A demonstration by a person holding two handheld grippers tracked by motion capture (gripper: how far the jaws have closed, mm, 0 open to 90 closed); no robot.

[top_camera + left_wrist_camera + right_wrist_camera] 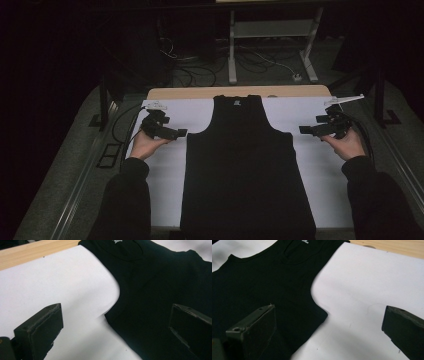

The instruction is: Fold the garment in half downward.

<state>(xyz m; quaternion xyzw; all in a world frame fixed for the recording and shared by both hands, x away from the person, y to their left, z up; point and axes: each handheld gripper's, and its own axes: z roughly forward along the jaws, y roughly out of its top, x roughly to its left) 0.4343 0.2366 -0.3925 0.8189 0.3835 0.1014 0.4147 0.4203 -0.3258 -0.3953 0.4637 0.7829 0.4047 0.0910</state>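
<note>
White table [165, 170] under black tank top [247, 170]

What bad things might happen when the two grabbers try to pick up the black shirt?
1. The black tank top lies flat on the white sheet, so the jaws might pinch the sheet along with the cloth.
2. Both the left gripper and the right gripper are open beside the armholes; if only one catches, the top may drag crooked.
3. The hem reaches the near table edge and could slide off if tugged that way.
</note>
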